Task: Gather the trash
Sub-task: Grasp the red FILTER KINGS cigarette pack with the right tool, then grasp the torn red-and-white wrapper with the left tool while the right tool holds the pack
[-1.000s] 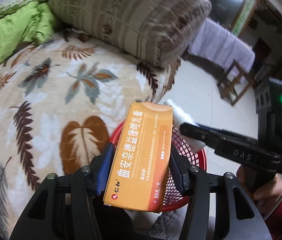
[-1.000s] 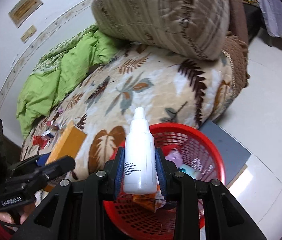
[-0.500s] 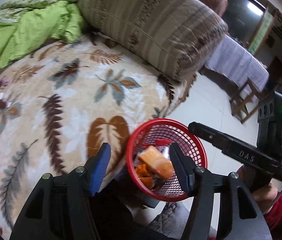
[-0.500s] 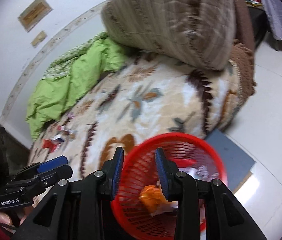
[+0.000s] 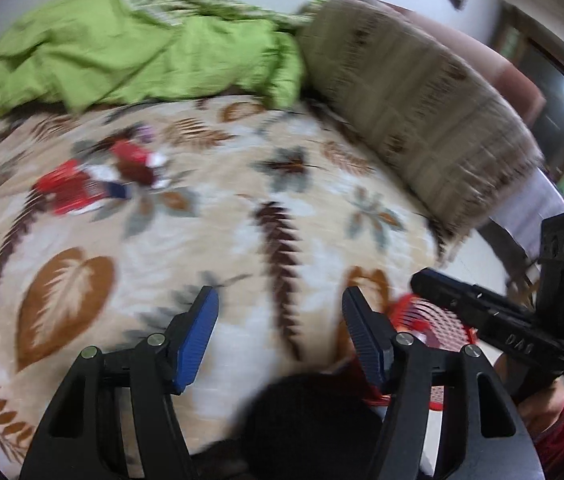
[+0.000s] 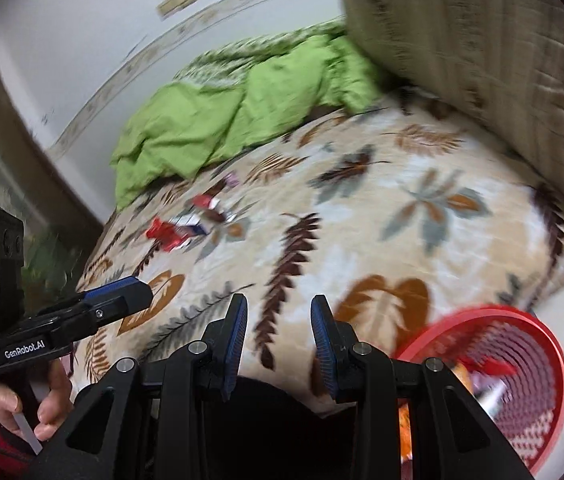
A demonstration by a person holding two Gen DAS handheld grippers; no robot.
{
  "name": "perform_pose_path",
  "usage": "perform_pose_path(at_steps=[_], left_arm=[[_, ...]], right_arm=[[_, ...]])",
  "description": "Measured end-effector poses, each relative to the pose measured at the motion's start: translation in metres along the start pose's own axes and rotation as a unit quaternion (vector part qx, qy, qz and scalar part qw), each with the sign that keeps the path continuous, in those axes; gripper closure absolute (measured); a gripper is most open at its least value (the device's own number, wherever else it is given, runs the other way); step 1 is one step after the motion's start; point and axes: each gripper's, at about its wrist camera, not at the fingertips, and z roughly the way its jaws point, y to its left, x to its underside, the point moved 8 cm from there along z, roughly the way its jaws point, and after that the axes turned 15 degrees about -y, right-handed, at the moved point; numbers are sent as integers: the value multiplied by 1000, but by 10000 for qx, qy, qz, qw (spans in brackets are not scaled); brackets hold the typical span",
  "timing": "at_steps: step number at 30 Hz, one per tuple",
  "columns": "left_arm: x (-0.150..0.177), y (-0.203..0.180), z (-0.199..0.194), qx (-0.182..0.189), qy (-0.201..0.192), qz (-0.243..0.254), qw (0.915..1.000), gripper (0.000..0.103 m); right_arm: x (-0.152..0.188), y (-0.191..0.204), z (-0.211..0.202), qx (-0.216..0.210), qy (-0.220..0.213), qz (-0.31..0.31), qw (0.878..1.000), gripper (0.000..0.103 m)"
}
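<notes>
Landmark: red basket (image 6: 521,392), standing at the near corner of the bed (image 6: 361,240); all places below are given from it.
Wrappers: a loose cluster of red, white and dark wrappers (image 5: 94,184) lies on the bed's leaf-print blanket, well apart from the red basket, up and to the left of it in both views; not yet collected.
Wrapper heading: the cluster's long axis runs from lower left to upper right across the blanket, in line with the green quilt (image 6: 222,120) behind it; blur hides which end of any single piece leads.
Small purple scrap: one small purple scrap (image 6: 232,179) lies just beyond the cluster, farther again from the red basket; also outstanding.
Left gripper: left gripper (image 5: 278,312) hangs over the blanket just left of the red basket; fingers (image 5: 198,336) apart and opening, nothing between them.
Right gripper: right gripper (image 6: 280,320) sits beside the red basket's left rim; fingers narrowly apart, gap empty.
Basket contents: orange, white and red pieces show through the mesh; judged to be trash already deposited.
Progress: judged partway; the basket holds several items and the bed cluster is left.
Striped pillow: striped pillow (image 5: 421,112) lies behind the red basket; no trash visible on it.
</notes>
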Motion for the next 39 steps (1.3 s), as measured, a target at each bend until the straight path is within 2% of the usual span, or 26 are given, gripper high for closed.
perform_pose_path(at_steps=[7, 9, 12, 16, 21, 27, 29, 33, 34, 36, 38, 39], left_arm=[[-4, 109, 5, -763, -147, -765, 9940, 40], [-3, 139, 6, -968, -173, -958, 9905, 40], [-6, 176, 7, -1270, -229, -1123, 9852, 40], [-12, 212, 8, -1481, -322, -1354, 9791, 40], [-26, 243, 13, -1646, -405, -1331, 9765, 40], [-65, 259, 33, -1443, -552, -1042, 9825, 37], [-77, 260, 45, -1375, -605, -947, 9841, 37], [-100, 262, 75, -1174, -710, -584, 9888, 34], [-103, 265, 81, -1148, -722, -523, 9894, 34], [-106, 270, 98, -936, -657, -521, 9921, 34], [-97, 273, 114, -670, -308, -762, 9944, 34], [-86, 272, 122, -532, 35, -934, 9942, 34]], right_arm=[[-5, 49, 99, -398, 513, -721, 9953, 65], [-5, 67, 132, -591, 719, -1020, 9904, 61], [-10, 90, 176, -658, 740, -1596, 9822, 59], [-20, 113, 241, -627, 806, -2150, 9713, 59], [-24, 122, 307, -513, 966, -2448, 9634, 59], [-21, 126, 345, -251, 866, -2889, 9531, 59], [-19, 122, 351, -262, 937, -2720, 9574, 63], [-20, 116, 343, -279, 957, -2292, 9683, 81], [-22, 114, 337, -317, 926, -2117, 9724, 81], [-24, 111, 322, -425, 878, -1695, 9807, 81], [-23, 111, 305, -476, 792, -1470, 9848, 81], [-21, 111, 297, -491, 758, -1374, 9864, 81]])
